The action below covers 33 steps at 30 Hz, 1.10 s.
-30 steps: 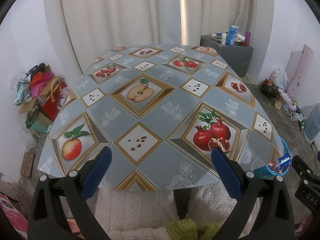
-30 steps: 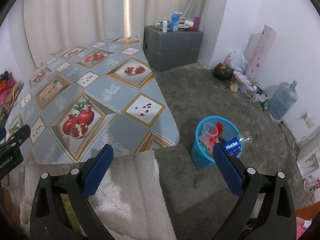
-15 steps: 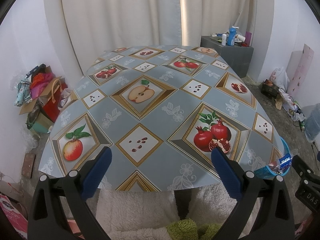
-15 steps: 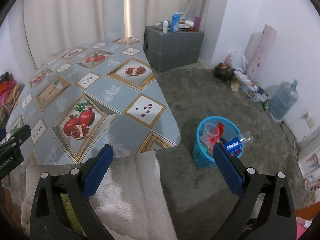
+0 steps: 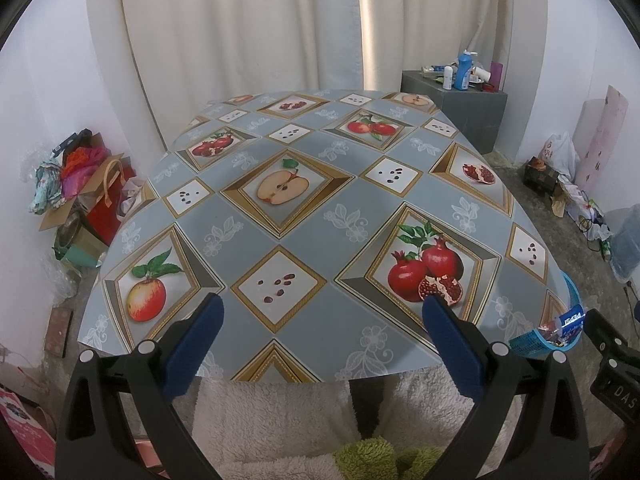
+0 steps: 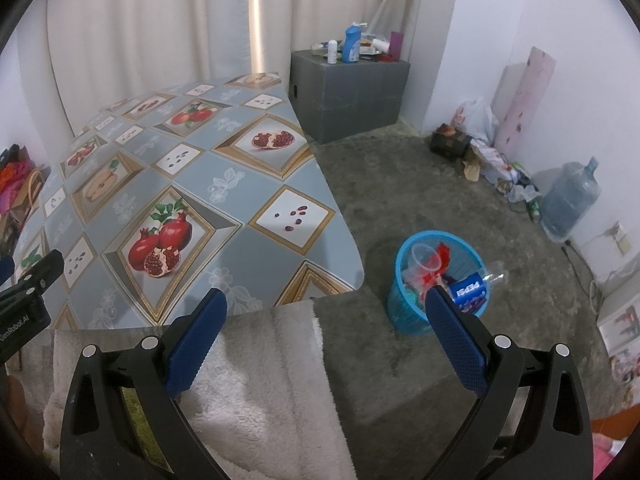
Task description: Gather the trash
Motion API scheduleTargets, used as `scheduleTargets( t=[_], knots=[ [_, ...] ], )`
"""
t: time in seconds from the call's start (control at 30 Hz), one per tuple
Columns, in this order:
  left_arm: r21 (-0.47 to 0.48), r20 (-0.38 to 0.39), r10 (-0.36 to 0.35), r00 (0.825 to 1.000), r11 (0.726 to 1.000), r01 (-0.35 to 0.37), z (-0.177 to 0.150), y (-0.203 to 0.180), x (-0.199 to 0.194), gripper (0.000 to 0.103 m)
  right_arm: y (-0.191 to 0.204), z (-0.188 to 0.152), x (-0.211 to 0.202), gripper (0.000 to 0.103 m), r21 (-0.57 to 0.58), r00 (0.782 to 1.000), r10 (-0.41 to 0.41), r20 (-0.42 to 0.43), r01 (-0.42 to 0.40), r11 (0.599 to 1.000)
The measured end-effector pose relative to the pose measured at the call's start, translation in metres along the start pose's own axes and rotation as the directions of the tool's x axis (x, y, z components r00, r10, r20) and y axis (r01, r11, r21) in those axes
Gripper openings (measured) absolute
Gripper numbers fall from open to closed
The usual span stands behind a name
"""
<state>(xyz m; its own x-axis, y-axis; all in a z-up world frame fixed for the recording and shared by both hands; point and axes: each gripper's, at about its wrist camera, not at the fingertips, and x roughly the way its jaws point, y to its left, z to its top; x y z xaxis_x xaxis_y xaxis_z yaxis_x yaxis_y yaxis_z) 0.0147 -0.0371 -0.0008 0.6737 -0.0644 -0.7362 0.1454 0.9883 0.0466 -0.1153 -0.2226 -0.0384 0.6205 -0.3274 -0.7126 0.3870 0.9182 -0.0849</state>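
Both grippers wait with fingers spread, holding nothing.
The left gripper (image 5: pixel 320 316) faces the fruit-patterned worktop (image 5: pixel 312 208); right gripper (image 6: pixel 326 312) has the round blue mesh trash basket (image 6: pixel 416 312) at 1 o'clock, beside the worktop edge.

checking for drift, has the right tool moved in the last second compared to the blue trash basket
Yes, slightly. In the right wrist view the blue trash basket and the table edge have slid a little right and down, so the right tool turned slightly left and up.

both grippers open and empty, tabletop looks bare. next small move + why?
Probably pause and pan to look for leftover trash rather than reach. The left gripper and right gripper are both open and hold nothing, the tablecloth shows only its printed fruit, and the blue basket on the floor already holds a plastic cup and Pepsi bottle.
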Motion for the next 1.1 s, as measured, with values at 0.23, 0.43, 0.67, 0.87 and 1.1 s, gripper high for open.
scheduleTargets(
  t=[0.23,0.43,0.67,0.87,1.1],
  knots=[
    [0.002,0.001,0.001,1.000,1.000,-0.001,-0.0001,-0.0003,0.0000,0.097,-0.0014,-0.0003,0.0003,0.095,0.001,1.000,0.002,0.000,-0.002,1.000],
    [0.001,0.001,0.002,1.000,1.000,-0.002,-0.0003,-0.0006,-0.0001,0.097,-0.0022,-0.0003,0.0003,0.095,0.000,1.000,0.003,-0.001,-0.003,1.000],
    [0.002,0.001,0.002,1.000,1.000,-0.002,-0.0006,-0.0011,-0.0002,0.097,-0.0037,-0.0003,0.0002,0.095,0.001,1.000,0.004,0.000,-0.004,1.000],
    [0.002,0.001,0.003,1.000,1.000,-0.003,-0.0006,-0.0015,-0.0003,0.097,-0.0042,-0.0003,0.0000,0.095,0.002,1.000,0.005,-0.001,-0.005,1.000],
    [0.003,0.001,0.004,1.000,1.000,-0.004,-0.0008,-0.0021,-0.0005,0.097,-0.0029,-0.0002,-0.0005,0.095,0.002,1.000,0.005,-0.001,-0.005,1.000]
  ],
)
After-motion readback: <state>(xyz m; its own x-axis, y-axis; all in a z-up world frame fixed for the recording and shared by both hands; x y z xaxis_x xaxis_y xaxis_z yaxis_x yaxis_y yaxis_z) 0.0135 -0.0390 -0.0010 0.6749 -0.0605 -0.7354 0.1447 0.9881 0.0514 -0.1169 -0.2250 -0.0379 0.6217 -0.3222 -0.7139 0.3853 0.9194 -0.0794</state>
